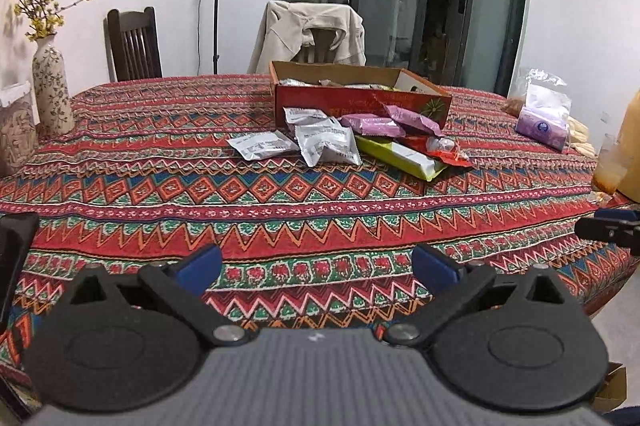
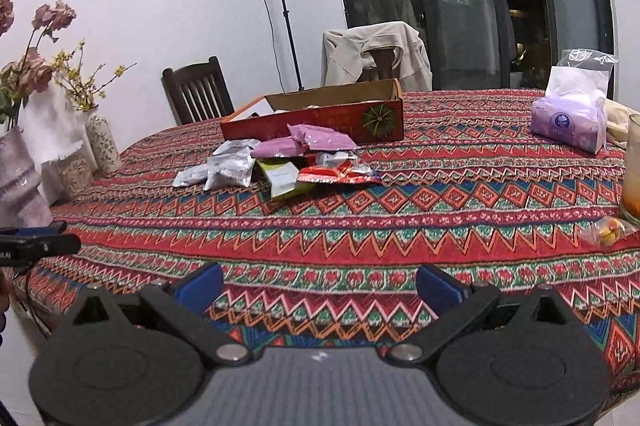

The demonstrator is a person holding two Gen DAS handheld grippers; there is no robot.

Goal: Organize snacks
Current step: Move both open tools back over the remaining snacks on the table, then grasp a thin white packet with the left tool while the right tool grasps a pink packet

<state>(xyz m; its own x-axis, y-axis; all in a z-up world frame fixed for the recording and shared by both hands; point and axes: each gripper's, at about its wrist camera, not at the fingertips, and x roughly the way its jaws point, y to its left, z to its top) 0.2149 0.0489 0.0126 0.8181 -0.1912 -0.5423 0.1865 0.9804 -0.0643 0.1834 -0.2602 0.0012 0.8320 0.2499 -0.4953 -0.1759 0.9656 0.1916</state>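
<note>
A red cardboard box (image 1: 360, 101) (image 2: 320, 123) sits at the far side of the patterned table, with some packets inside. In front of it lies a loose pile: silver packets (image 1: 328, 143) (image 2: 228, 169), purple packets (image 1: 384, 123) (image 2: 316, 139), a yellow-green packet (image 1: 404, 157) (image 2: 282, 179) and a red packet (image 1: 444, 149) (image 2: 340, 171). My left gripper (image 1: 316, 268) is open and empty over the near table edge. My right gripper (image 2: 318, 284) is open and empty too, well short of the pile.
Vases with flowers (image 1: 50, 85) (image 2: 102, 141) stand at the left edge. A purple tissue pack (image 1: 544, 123) (image 2: 568, 121), a glass (image 2: 632, 173) and a small wrapped sweet (image 2: 608, 228) are on the right. Chairs stand behind the table. The other gripper shows at each view's side.
</note>
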